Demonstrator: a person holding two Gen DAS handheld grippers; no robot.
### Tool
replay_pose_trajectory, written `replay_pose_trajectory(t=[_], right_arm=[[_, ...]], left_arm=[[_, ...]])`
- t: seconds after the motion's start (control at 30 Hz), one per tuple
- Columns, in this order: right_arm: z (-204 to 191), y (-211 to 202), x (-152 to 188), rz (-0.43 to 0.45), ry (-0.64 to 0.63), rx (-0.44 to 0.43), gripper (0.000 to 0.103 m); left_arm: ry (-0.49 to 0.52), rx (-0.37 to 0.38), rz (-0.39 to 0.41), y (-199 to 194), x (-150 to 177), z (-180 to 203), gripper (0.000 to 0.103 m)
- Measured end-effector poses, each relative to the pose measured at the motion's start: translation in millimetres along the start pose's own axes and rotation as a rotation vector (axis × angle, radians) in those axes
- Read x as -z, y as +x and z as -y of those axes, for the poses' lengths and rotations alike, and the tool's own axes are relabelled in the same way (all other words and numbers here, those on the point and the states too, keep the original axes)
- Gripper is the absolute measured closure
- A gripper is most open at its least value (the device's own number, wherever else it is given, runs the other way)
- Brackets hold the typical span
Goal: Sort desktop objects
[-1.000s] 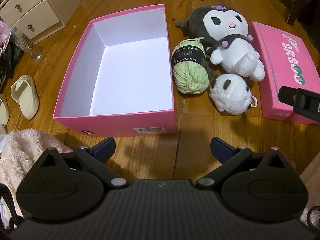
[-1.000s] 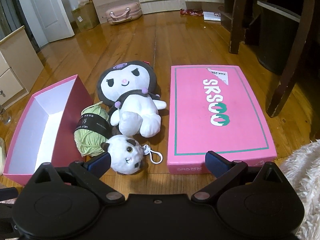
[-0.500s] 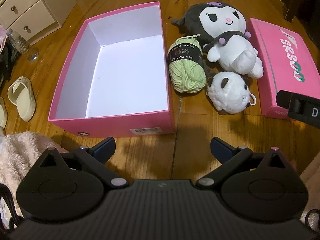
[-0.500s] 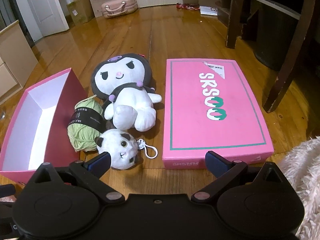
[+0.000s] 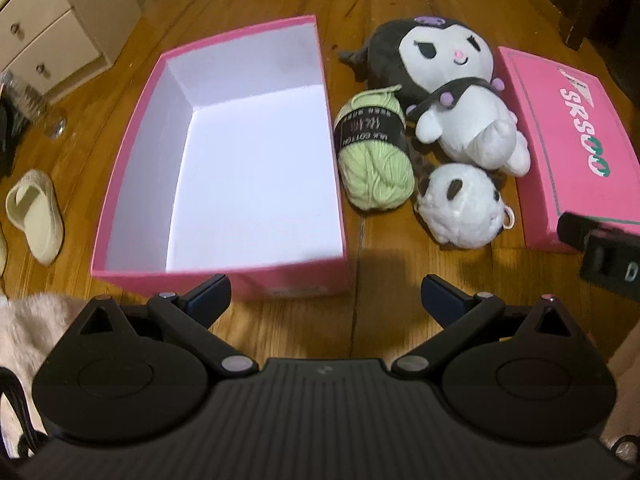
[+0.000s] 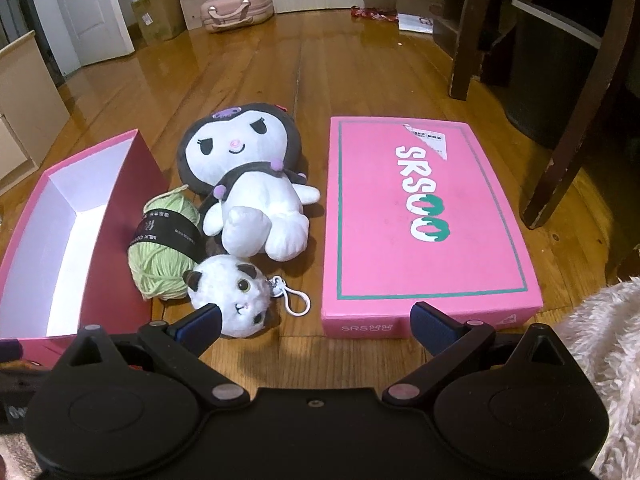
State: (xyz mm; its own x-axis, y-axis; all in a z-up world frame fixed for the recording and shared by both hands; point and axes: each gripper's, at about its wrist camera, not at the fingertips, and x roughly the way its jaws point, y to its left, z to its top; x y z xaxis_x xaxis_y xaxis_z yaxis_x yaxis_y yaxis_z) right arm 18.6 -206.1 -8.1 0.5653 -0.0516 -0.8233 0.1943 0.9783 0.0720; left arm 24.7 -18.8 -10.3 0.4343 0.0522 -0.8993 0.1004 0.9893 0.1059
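scene: wooden floor (image 6: 248, 76), items laid out in a row.

open pink box (image 5: 132, 152), white inside, nothing in it. it sits at the left end of the row. just beside its right wall lies a green yarn ball (image 5: 376, 160) with a black paper band around it; in the right wrist view the yarn (image 6: 164, 248) looks to be touching or nearly touching that wall, cannot tell which.

right of the yarn: a large black-and-white plush doll (image 5: 448, 92) lying on its back, head away from the cameras. in front of it, a small white round plush (image 5: 460, 204) with dark ears and a white keyring clip (image 6: 296, 300) on its right side. the small plush touches the yarn and the doll's legs.

right end of the row: the pink lid (image 6: 424, 216), face up, "srsoo" printed on it, lying flat, a narrow gap of floor between it and the doll.

left gripper (image 5: 324, 296): jaws spread wide, nothing between them, held above the floor just in front of the box's near wall.

right gripper (image 6: 316, 320): jaws spread wide, holding nothing. its left fingertip (image 6: 200, 322) overlaps the small plush in the view; contact cannot be confirmed. the right fingertip sits in front of the lid's near edge. part of this gripper shows at the right edge of the left wrist view (image 5: 600, 248).

surroundings: cream slipper (image 5: 36, 216) left of the box, drawer unit (image 5: 52, 28) behind it, dark chair legs (image 6: 560, 152) beyond the lid, fluffy pale fabric (image 6: 608, 360) at lower right.
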Motion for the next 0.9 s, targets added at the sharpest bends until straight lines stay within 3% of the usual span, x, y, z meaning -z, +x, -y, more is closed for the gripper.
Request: replay_pose_trajectory(t=[0.33,0.4,0.53,0.7,0.8,0.9], right_arm=[[-0.4,-1.0,1.0,-0.002,-0.012,0.002,0.001],[3.2,-4.1,-1.5,0.011,0.011,-0.034,0.001],[10.6,-10.3,-6.6,0.036,0.059,-0.106,0.002],[19.8,-18.1,-12.9,0.067,0.118,-0.197,0.002],[25.3,-22.8,-16.7,0.086,0.154,-0.251,0.002],[13.4,-19.3,-26.2,0.055,0.061,-0.268,0.002]], left_arm=[[-0.047,0.039,-0.035,6.6,-5.1,0.0,0.000],[-0.098,0.041,-0.005,-0.5,-9.0,0.4,0.000],[-0.035,0.064,0.043,-8.5,-15.2,6.2,0.000],[-0.052,0.117,0.075,-12.0,-26.3,-8.4,0.000],[-0.035,0.090,0.097,-10.2,-37.7,-18.8,0.000],[-0.043,0.072,0.123,-9.3,-53.9,-32.4,0.000]])
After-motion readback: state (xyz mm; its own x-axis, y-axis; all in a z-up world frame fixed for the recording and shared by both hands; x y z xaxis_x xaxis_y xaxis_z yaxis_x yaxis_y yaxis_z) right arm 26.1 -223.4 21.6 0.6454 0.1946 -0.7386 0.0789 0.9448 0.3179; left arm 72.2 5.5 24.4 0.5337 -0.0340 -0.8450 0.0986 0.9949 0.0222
